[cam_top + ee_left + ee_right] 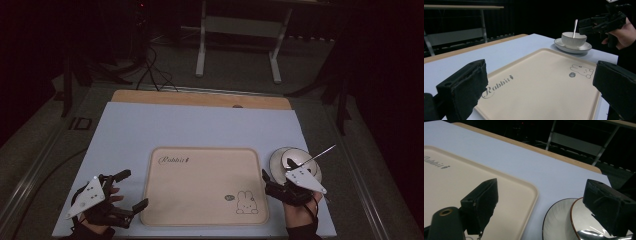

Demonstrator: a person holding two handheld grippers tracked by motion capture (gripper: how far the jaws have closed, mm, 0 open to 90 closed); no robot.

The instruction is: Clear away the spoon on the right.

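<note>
A beige tray [200,185] printed with "Rabbit" and a small bunny lies at the front middle of a pale blue mat [200,125]. Right of it a white bowl [295,159] stands on a saucer [571,48], with a metal spoon [320,152] leaning out to the right. My left gripper [136,188] is open just off the tray's front left corner, with nothing between its jaws. My right gripper [277,170] is open too, one jaw over the tray's right edge [534,192] and the other over the bowl [586,225]. The left gripper view shows the right gripper [599,22] beside the bowl [574,40].
A strip of wooden tabletop [200,98] shows beyond the mat's far edge. Behind the table stands a white-legged frame [240,30], and cables [150,70] run across the dark floor. The mat's back half is bare.
</note>
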